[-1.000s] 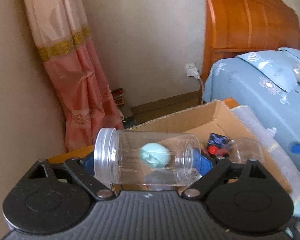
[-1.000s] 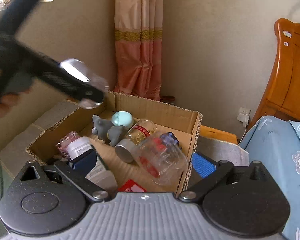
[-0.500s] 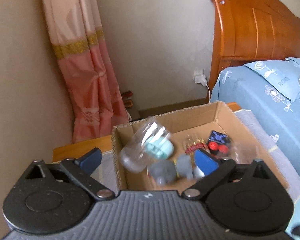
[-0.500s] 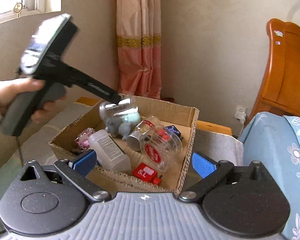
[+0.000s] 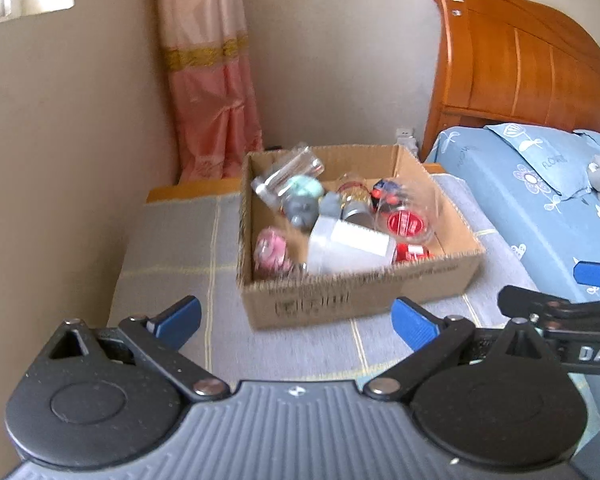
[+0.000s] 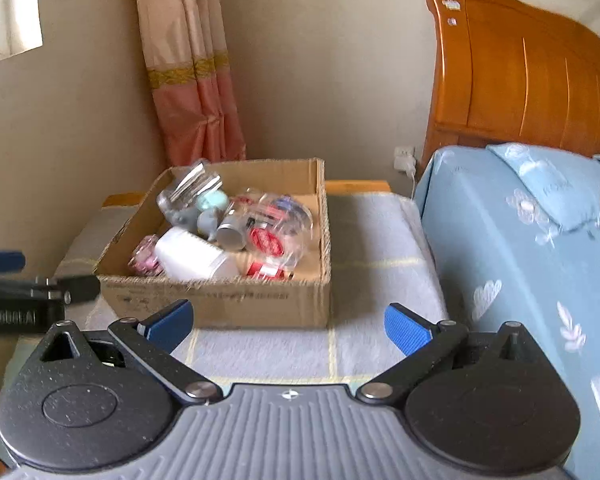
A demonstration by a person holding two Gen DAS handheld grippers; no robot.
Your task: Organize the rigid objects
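A cardboard box (image 5: 364, 300) (image 6: 220, 300) stands on a grey checked cloth. In it lie a clear plastic jar (image 5: 288, 174) (image 6: 190, 188), a white bottle (image 5: 348, 244) (image 6: 192, 256), a clear jar with a red label (image 5: 406, 222) (image 6: 276, 228), grey toy figures (image 5: 304, 208), a pink item (image 5: 270, 248) and other small things. My left gripper (image 5: 296, 318) is open and empty, held back in front of the box. My right gripper (image 6: 286, 322) is open and empty, also in front of the box.
A bed with a blue floral sheet (image 5: 540, 200) (image 6: 520, 240) and wooden headboard (image 6: 520, 72) lies to the right. A pink curtain (image 5: 212, 100) hangs in the corner behind the box. The other gripper shows at each view's edge (image 5: 560, 312) (image 6: 20, 300).
My left gripper let go of the clear jar, which now lies in the box's far left corner. Both grippers have pulled back from the box.
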